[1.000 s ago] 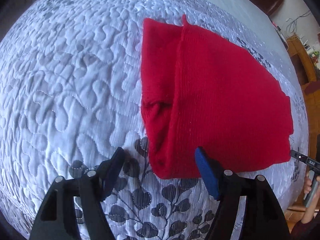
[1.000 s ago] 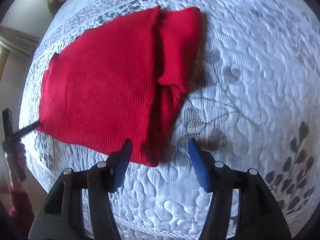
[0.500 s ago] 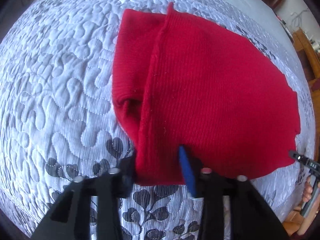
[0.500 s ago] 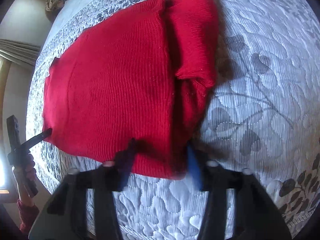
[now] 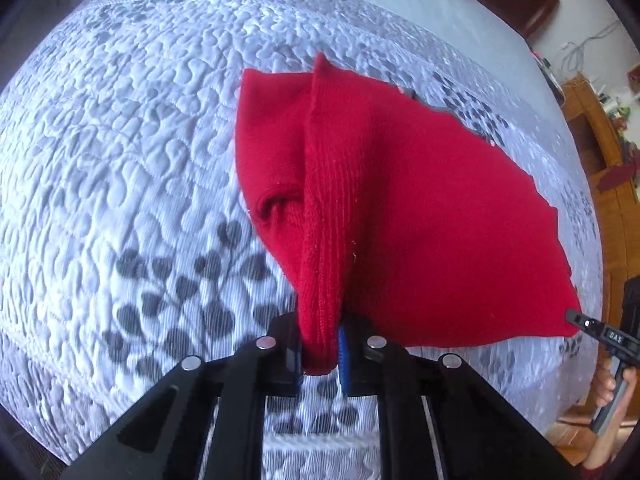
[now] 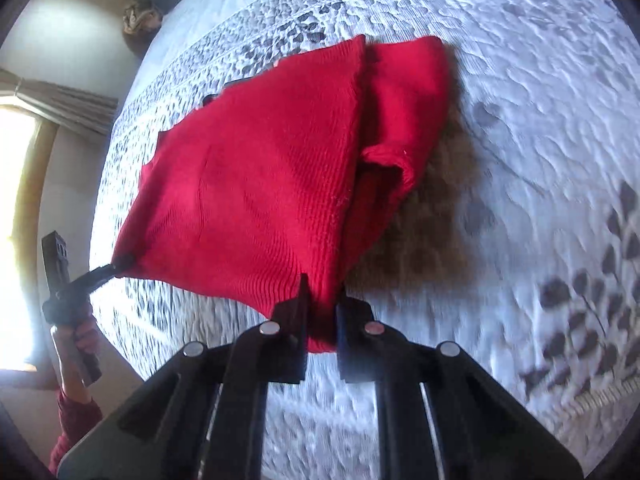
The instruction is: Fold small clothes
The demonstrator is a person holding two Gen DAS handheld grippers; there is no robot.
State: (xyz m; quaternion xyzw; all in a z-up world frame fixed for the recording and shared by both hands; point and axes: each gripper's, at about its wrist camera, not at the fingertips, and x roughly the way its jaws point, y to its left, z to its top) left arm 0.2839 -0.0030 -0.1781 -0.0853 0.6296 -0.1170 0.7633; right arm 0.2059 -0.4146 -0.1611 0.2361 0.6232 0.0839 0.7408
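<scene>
Left claw [image 5: 320,354] closing, pads pinched on a near corner of the red knit garment [image 5: 400,220]; right claw [image 6: 322,330] likewise closing, clamped on the other near corner [image 6: 248,184]. Near hem lifted between the two claws, far part draped ahead on the quilted bedspread [image 5: 120,140]. Beyond the bedspread, wooden furniture [image 5: 592,128] off to the right.

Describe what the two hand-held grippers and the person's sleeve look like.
Both are black plastic with angular arms and round silver studs. The left hand-held gripper has blue pads; the right hand-held gripper looks the same, its pads shadowed. A dark red sleeve shows.
</scene>
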